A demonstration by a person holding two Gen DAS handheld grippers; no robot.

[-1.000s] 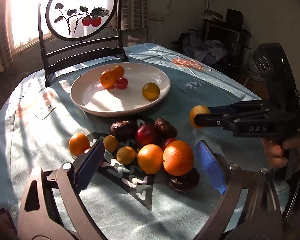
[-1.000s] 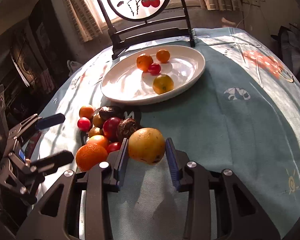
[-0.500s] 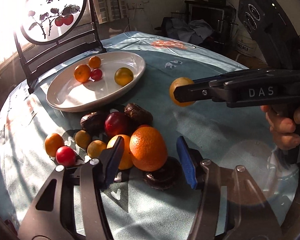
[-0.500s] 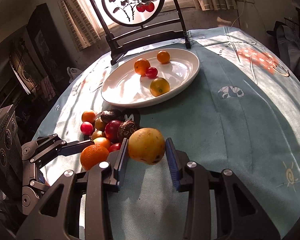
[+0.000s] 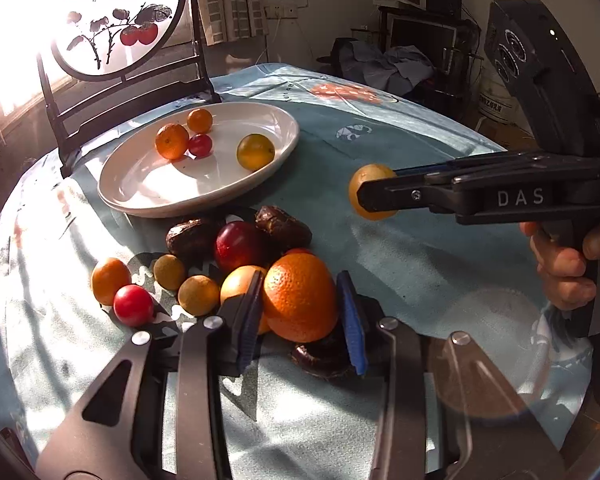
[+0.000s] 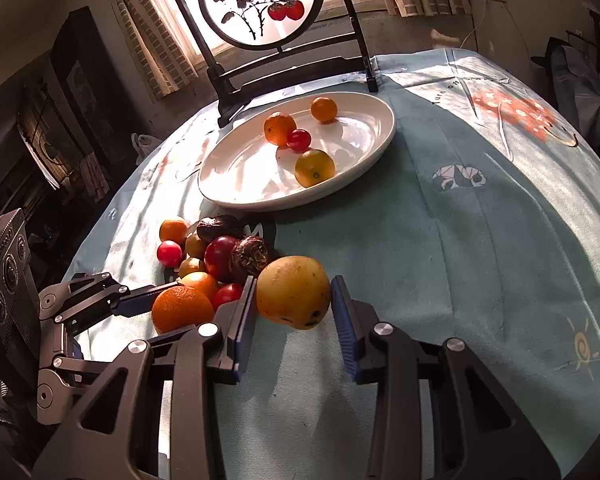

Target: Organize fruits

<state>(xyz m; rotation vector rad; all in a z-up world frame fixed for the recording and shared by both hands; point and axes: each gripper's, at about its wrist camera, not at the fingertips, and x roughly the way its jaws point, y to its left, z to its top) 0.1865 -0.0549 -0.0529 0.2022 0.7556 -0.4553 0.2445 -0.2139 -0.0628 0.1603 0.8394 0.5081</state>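
On a blue-clothed table [image 6: 480,240], the left gripper [image 5: 300,312] draws its closing jaws in on a large orange [image 5: 300,296] at the near edge of the fruit pile — the pads appear to touch its sides, though glare blurs the contact. The right gripper [image 6: 294,312] grasps a yellow fruit [image 6: 294,292] clear of the cloth. Four small fruits lie on the white plate [image 6: 364,152] beyond.

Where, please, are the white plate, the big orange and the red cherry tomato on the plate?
white plate [image 5: 132,196], left wrist view, bare near rim.
big orange [image 5: 300,296], left wrist view, front peel.
red cherry tomato [image 6: 299,139], right wrist view, its middle.
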